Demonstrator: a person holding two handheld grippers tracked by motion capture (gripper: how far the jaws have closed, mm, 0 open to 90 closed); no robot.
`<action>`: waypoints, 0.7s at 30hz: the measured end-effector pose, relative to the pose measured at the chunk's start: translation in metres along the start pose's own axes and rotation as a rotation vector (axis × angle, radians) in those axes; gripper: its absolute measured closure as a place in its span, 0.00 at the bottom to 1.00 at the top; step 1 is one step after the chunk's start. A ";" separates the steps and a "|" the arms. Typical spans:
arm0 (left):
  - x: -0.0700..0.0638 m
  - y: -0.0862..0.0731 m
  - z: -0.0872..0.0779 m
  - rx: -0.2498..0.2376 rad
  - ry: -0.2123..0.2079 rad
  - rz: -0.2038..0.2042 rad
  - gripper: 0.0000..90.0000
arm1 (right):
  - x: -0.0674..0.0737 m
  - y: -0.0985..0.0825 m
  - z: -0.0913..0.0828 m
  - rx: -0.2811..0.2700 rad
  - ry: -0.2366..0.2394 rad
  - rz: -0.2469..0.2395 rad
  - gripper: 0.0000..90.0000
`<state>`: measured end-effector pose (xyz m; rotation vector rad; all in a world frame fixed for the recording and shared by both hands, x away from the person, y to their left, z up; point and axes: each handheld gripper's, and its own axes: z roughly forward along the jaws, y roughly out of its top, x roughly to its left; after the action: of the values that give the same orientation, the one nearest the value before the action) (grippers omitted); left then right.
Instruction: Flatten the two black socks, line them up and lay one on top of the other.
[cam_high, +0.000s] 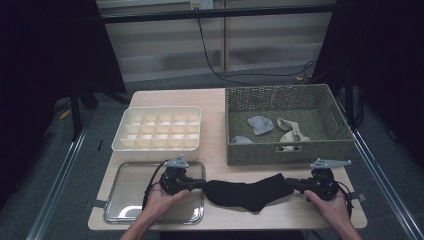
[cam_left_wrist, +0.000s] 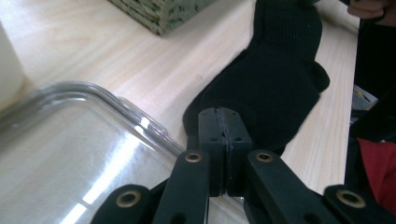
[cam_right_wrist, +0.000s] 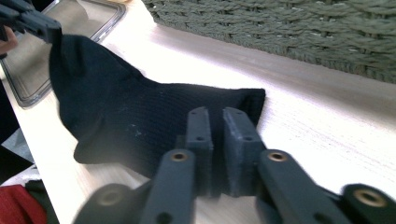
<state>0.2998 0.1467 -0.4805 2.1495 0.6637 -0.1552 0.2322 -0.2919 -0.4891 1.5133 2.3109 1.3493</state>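
Your tabletop (cam_high: 220, 100) carries a woven basket (cam_high: 285, 150) at the back right with pale socks inside, a divided white organizer (cam_high: 157, 129) at the back left, and a clear tray (cam_high: 127, 192) in front of it. The black sock (cam_high: 250, 191) lies flat along the front edge, stretched between your hands, just beside the tray. Your left gripper (cam_left_wrist: 218, 116) has its fingers clamped shut on one end of the sock. Your right gripper (cam_right_wrist: 215, 121) has a slim gap between its fingers at the cuff edge, so the pinch looks loose. Before lifting, firm up that right pinch and keep both ends level.
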 end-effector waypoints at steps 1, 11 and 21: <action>0.000 0.000 0.001 0.003 -0.003 0.000 0.98 | -0.001 0.000 0.000 0.001 0.006 0.002 0.83; -0.003 0.003 0.007 0.009 -0.018 0.014 0.88 | -0.007 0.008 0.017 0.049 -0.030 -0.011 0.84; -0.006 0.003 0.002 -0.009 -0.021 0.026 0.99 | -0.006 0.014 0.006 -0.014 -0.025 -0.014 0.97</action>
<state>0.2965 0.1413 -0.4781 2.1436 0.6237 -0.1600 0.2483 -0.2909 -0.4854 1.4982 2.2883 1.3318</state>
